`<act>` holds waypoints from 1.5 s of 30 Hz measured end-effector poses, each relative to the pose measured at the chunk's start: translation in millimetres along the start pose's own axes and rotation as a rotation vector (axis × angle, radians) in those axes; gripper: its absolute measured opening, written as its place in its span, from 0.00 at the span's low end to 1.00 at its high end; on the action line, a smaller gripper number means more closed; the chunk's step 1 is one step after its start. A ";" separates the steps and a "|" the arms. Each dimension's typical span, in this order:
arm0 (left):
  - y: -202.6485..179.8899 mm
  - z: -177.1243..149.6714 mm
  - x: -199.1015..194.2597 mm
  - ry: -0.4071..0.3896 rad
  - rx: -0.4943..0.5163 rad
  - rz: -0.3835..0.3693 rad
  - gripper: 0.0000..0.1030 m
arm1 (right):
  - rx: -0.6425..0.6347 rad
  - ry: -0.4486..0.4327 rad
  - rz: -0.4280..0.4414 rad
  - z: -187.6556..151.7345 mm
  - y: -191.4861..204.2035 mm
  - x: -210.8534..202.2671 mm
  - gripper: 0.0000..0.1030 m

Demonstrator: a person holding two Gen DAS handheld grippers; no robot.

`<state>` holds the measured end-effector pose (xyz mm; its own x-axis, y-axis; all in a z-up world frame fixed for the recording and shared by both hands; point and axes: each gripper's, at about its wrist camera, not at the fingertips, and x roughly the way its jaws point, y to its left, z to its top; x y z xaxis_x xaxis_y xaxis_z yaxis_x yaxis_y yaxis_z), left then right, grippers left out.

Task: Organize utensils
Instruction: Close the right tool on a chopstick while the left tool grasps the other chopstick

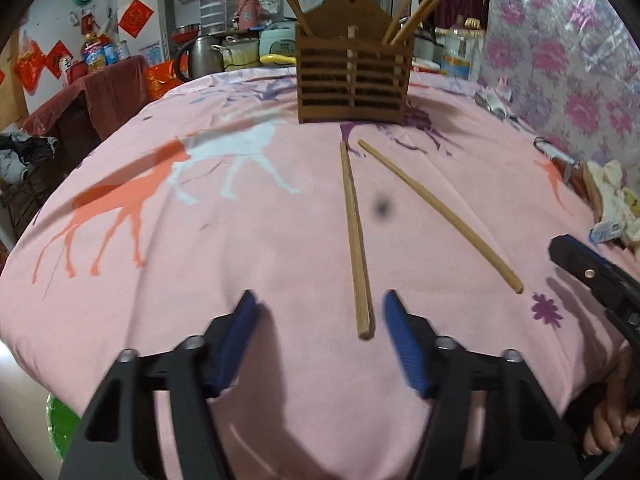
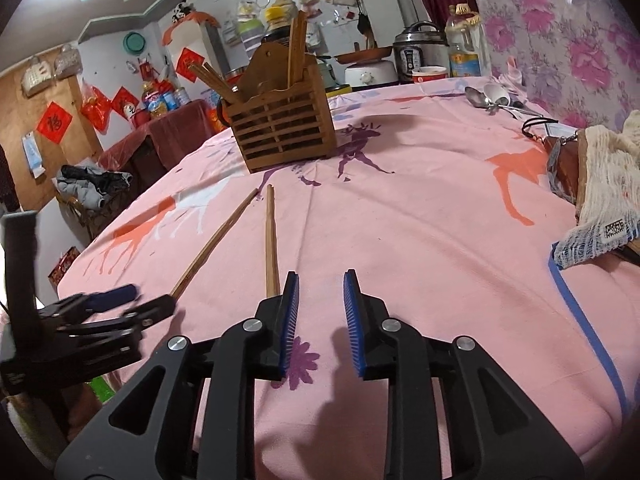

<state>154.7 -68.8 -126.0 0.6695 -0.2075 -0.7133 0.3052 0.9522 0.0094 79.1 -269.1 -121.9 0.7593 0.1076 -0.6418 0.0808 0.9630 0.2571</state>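
Two wooden chopsticks lie on the pink cloth in front of a slatted wooden holder (image 1: 354, 76) (image 2: 284, 132) that has several chopsticks standing in it. The near end of one chopstick (image 1: 356, 240) (image 2: 216, 240) lies between the blue pads of my left gripper (image 1: 319, 300) (image 2: 140, 300), closer to the right pad; the pads do not touch it. The other chopstick (image 1: 440, 216) (image 2: 272, 240) ends just left of my right gripper (image 2: 322, 280), whose jaws stand a little apart with nothing between them. One black finger (image 1: 580, 268) of the right gripper shows at the left wrist view's right edge.
Metal spoons (image 2: 486, 100) lie at the table's far right. A white knitted cloth (image 2: 608, 184) and a brown bag sit along the right edge. Pots, bottles and a rice cooker (image 2: 420, 52) crowd the back. The pink tablecloth (image 2: 400, 220) covers the table.
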 end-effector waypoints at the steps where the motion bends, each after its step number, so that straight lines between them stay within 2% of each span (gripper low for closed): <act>1: -1.1 0.4 0.6 -0.008 0.006 -0.002 0.50 | -0.002 0.000 -0.001 -0.9 0.4 0.0 0.26; 3: 0.2 0.4 -0.6 -0.014 0.009 -0.003 0.23 | -0.005 0.002 -0.002 -1.6 0.8 0.2 0.26; 5: 8.7 -0.1 -1.5 -0.017 -0.005 0.014 0.17 | -0.007 0.004 -0.002 -2.1 1.4 0.5 0.26; 10: 37.4 -5.6 -7.2 -0.026 -0.065 0.057 0.20 | -0.032 0.005 0.002 -3.9 7.5 0.6 0.27; 12: 39.0 -7.4 -9.7 -0.029 -0.071 0.062 0.35 | -0.047 0.013 0.009 -5.9 11.2 2.3 0.27; 14: 36.1 -8.5 -10.0 -0.034 -0.060 0.066 0.42 | -0.078 0.016 0.019 -8.4 18.0 3.1 0.28; 22: 32.0 -4.9 -2.7 -0.056 -0.046 0.072 0.42 | -0.178 0.040 0.055 -16.4 37.5 10.1 0.28; 25: 32.7 -5.2 -3.0 -0.060 -0.046 0.066 0.37 | -0.175 0.047 0.058 -15.9 37.3 13.9 0.28; 27: 31.9 -5.5 -4.1 -0.060 -0.044 0.059 0.28 | -0.169 0.052 0.057 -15.2 36.4 16.9 0.28; 29: 30.8 -6.7 -5.2 -0.061 -0.044 0.056 0.25 | -0.171 0.058 0.053 -16.7 37.6 19.2 0.28; 32: 29.8 -7.7 -5.1 -0.064 -0.042 0.059 0.25 | -0.190 0.058 0.035 -20.9 40.2 21.9 0.27; 34: 29.6 -8.7 -4.6 -0.069 -0.047 0.075 0.32 | -0.203 0.051 0.015 -21.6 41.7 22.0 0.25; 37: 30.7 -9.5 -5.4 -0.074 -0.050 0.069 0.33 | -0.192 0.045 0.007 -21.8 38.3 21.0 0.16; 38: 31.1 -9.7 -6.2 -0.074 -0.049 0.065 0.31 | -0.184 0.045 0.009 -21.7 36.6 20.5 0.12; 41: 31.5 -10.8 -8.7 -0.071 -0.042 0.046 0.13 | -0.178 0.043 0.013 -22.3 34.9 19.3 0.11; 45: 30.3 -12.3 -8.9 -0.071 -0.038 0.048 0.13 | -0.192 0.042 0.013 -22.9 37.2 19.6 0.13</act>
<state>149.6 -35.3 -128.0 0.7293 -0.1754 -0.6613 0.2465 0.9690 0.0148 82.2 -225.6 -141.5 0.7313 0.1267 -0.6701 -0.0565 0.9905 0.1255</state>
